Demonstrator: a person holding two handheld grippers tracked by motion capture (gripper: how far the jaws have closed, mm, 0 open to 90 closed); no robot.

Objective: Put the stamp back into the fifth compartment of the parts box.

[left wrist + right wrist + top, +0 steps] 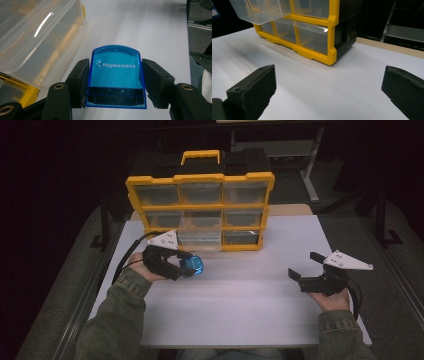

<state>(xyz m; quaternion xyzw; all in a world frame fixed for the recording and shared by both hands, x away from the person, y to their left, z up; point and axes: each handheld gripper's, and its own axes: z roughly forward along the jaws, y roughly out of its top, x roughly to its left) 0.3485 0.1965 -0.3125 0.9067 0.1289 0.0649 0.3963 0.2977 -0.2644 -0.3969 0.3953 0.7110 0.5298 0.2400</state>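
One blue clip (116, 75) clamped in left hand-held gripper (115, 82), rounded end fwd, right hand-held gripper (329, 97) agape

Organizer (200, 210) blocks rear, pulled-out drawer (200, 235) juts forward

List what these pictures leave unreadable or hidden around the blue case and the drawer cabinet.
- Blue case, left gripper view: its near end is cut off by the bottom edge, and its sides are covered by the left gripper's fingers.
- Blue case, high view: too small and glary to read its print.
- Pulled-out clear drawer, left gripper view: cut off by the top and left edges.
- Drawer cabinet, high view: drawer contents too dim to tell.
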